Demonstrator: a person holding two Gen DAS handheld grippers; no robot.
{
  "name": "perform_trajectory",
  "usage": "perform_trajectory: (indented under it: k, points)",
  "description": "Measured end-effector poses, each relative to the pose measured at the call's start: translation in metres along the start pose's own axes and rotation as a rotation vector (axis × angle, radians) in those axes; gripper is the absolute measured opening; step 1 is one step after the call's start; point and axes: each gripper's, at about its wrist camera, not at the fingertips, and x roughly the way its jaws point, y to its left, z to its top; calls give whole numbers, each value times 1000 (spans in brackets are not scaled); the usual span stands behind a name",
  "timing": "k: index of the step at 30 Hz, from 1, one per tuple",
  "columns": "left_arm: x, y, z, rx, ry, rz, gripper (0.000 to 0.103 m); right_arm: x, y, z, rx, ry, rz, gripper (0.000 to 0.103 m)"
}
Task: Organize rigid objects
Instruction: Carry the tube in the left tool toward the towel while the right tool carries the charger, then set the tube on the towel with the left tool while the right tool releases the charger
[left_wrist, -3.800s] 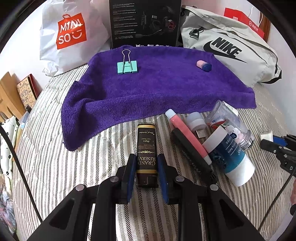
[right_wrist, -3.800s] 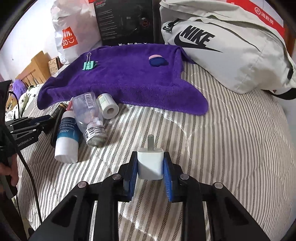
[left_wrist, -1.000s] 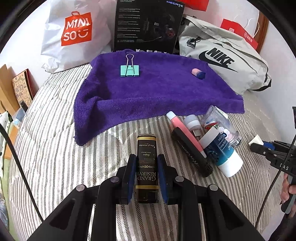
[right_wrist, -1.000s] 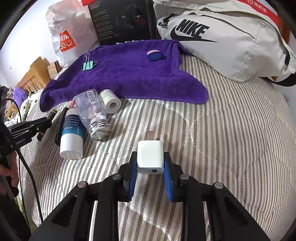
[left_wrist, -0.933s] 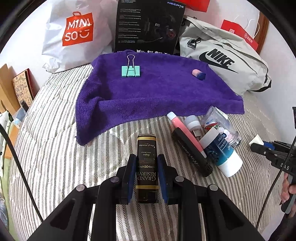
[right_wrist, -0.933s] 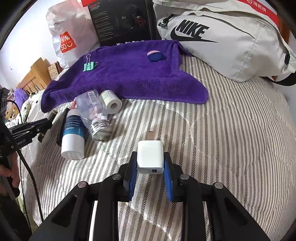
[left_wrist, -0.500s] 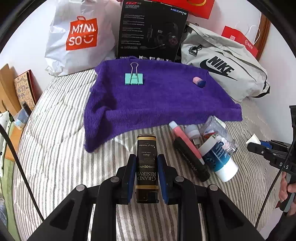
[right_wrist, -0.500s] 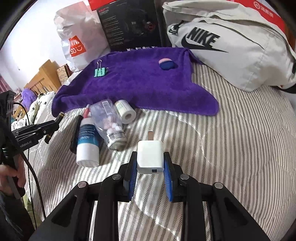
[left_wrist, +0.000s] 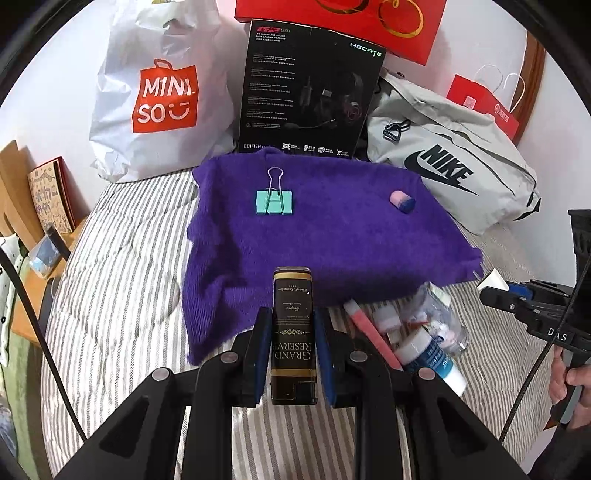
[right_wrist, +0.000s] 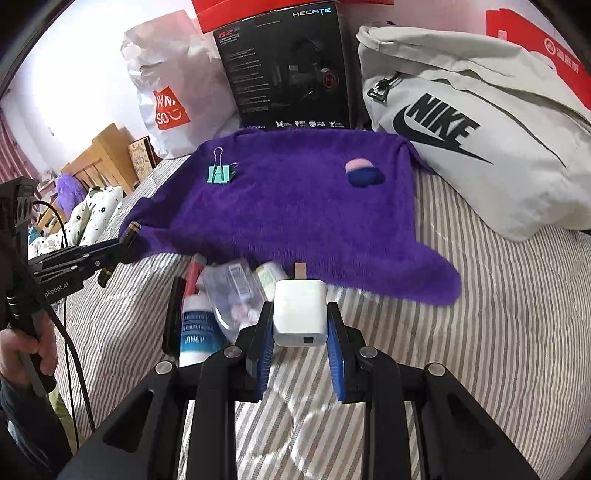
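Observation:
My left gripper (left_wrist: 291, 328) is shut on a black "Grand Reserve" lighter (left_wrist: 293, 328) and holds it above the near edge of the purple towel (left_wrist: 332, 229). My right gripper (right_wrist: 300, 325) is shut on a white charger plug (right_wrist: 300, 314), held over the striped bed just short of the towel (right_wrist: 295, 206). A teal binder clip (left_wrist: 274, 201) (right_wrist: 220, 173) and a pink-and-blue eraser (left_wrist: 402, 201) (right_wrist: 362, 173) lie on the towel. Each gripper also shows at the edge of the other's view.
A pile by the towel's near edge holds a white-and-blue bottle (right_wrist: 197, 328), a clear pill jar (right_wrist: 232, 295), a pink-capped tube (left_wrist: 371, 334) and a small white roll. A Miniso bag (left_wrist: 162, 96), a black headset box (left_wrist: 306, 92) and a Nike bag (right_wrist: 480, 122) stand behind the towel.
Both grippers have moved forward toward the towel with their objects still held. The lighter now hangs over the towel's near edge and the plug is closer to the pile.

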Motion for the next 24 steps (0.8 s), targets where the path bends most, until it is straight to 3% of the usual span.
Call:
perform_trajectory:
  k: [24]
  points:
    - [53, 11, 60, -9, 32, -11, 23, 32, -10, 62, -17, 20, 8, 26]
